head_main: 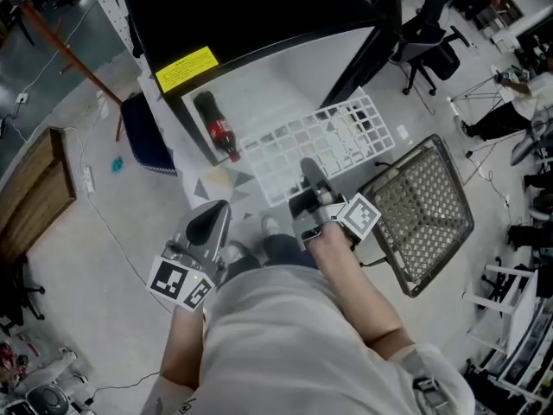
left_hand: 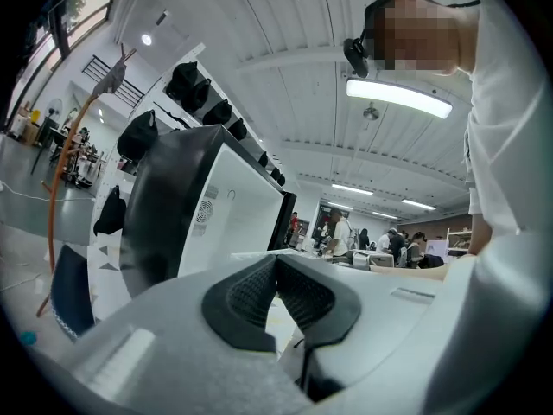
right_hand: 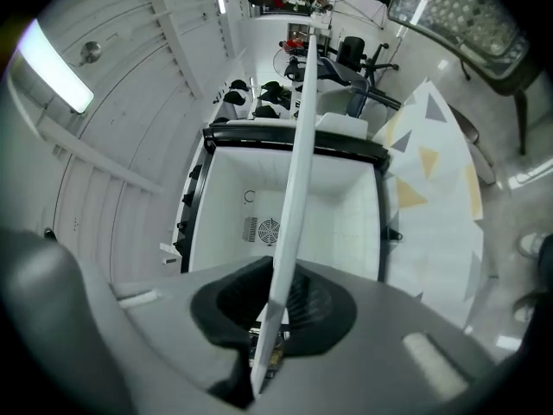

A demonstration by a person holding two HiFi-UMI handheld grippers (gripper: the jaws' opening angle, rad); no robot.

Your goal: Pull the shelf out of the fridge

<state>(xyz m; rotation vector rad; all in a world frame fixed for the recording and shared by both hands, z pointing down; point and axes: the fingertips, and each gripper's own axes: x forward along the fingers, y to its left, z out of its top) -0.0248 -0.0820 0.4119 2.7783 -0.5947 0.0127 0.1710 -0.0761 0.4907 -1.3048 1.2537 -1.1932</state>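
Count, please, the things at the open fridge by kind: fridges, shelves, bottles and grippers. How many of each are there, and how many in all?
fridge: 1
shelf: 1
cola bottle: 1
grippers: 2, the left gripper and the right gripper
Total: 5

Steep overhead; gripper views facing fridge [right_hand: 337,214]

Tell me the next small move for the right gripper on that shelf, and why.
Probably draw the right gripper a little back toward the person, keeping it level. Its jaws are clamped on the near edge of the white wire shelf, whose far edge looks to lie at the fridge opening; the left gripper holds nothing.
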